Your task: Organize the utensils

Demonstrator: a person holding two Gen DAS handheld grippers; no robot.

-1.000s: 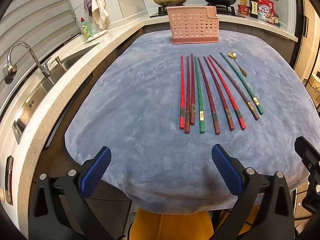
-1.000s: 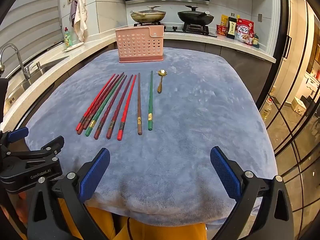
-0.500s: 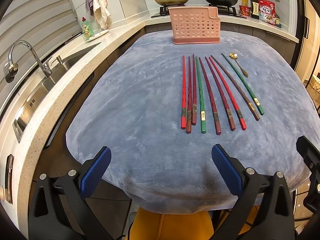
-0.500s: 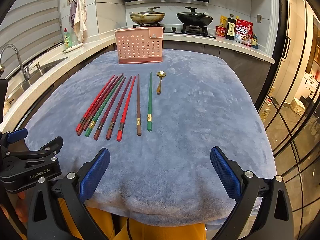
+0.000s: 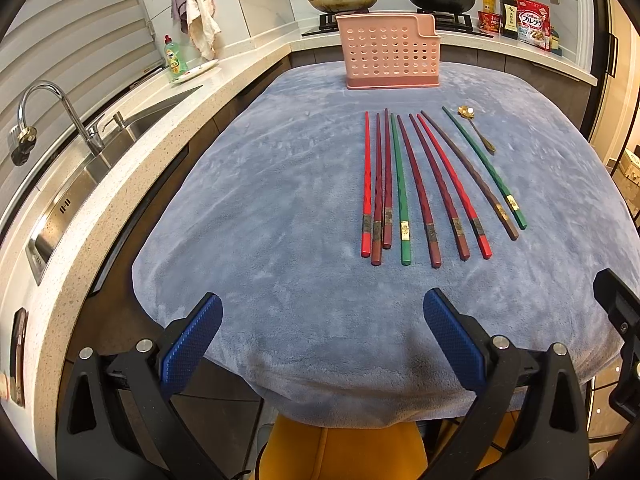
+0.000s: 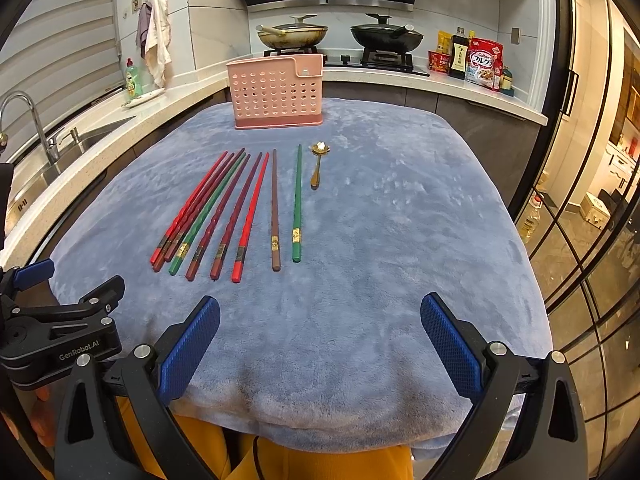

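The chopsticks lie in a fanned row on the blue cloth that covers the desk, ahead of both claws and untouched. From the left claw they sit ahead and to its right; from the right claw they sit ahead and to its left. Their thick banded ends point back toward the claws and their tips point away. The leftmost three lie close together, perhaps touching. The brown one and the outer green one lie a little apart from the rest. Just beyond the green one, on its far right side, rests a small gold spoon. Farther on, near the far edge of the cloth, stands the pink perforated holder, upright, with nothing visible in it.

Little has changed over the last second. Both views have crept slightly forward and the utensils sit a touch lower in each, but no chopstick, spoon or holder has shifted. Both claws remain spread wide, blue pads well apart, gripping nothing, and hover over the near edge of the cloth, well short of the chopstick ends. The left claw's body shows at the left edge of the right wrist view, beside the right claw.

I judge the sorting not yet begun: this looks like the approach. The next move probably needs one claw to reach a banded end, where a thin stick on soft pile may be hard to pinch.
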